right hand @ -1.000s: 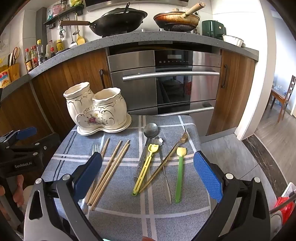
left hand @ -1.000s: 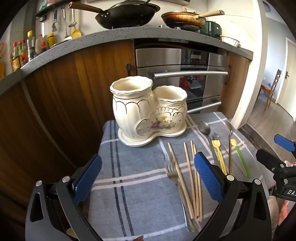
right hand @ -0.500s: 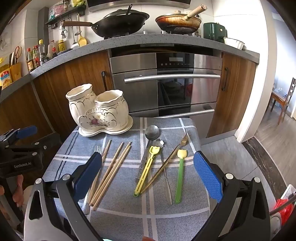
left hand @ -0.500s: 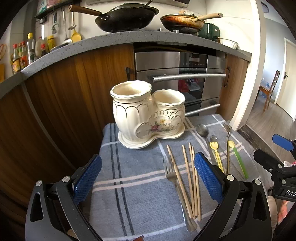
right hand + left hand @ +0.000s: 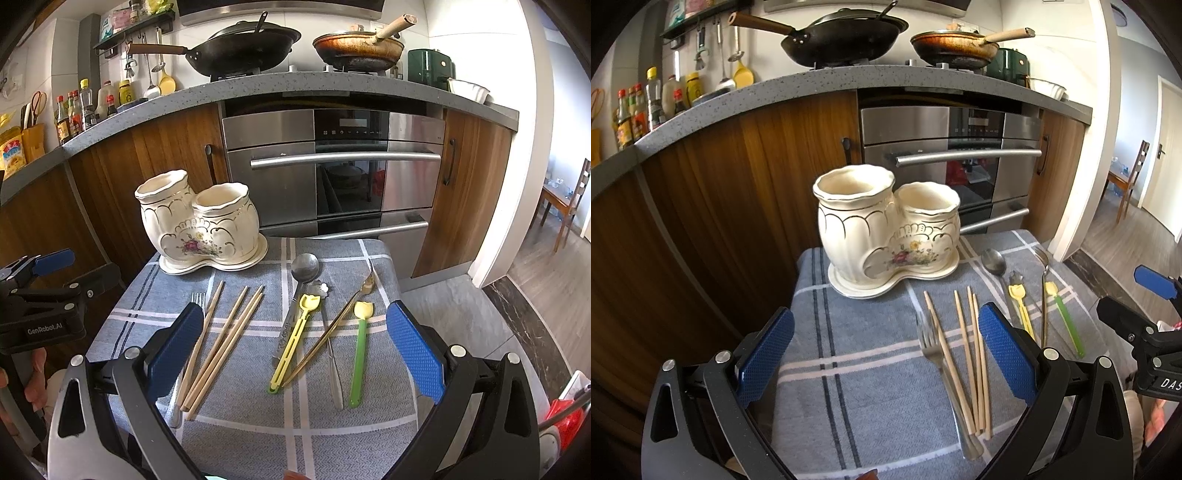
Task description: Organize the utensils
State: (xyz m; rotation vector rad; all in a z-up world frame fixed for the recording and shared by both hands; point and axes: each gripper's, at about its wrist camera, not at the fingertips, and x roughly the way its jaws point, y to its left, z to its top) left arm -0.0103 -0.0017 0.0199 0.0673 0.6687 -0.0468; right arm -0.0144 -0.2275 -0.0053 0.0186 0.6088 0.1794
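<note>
both claws gaped over the bench
right view alone showed the gold spoon whole; the fork hid behind its left pad.

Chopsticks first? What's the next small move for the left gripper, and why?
Probably yes: lower the open left gripper onto the chopsticks. Both grippers are empty, the holder holds nothing visible, and the chopsticks lie bundled beside the fork, nearest this gripper's right finger.
</note>
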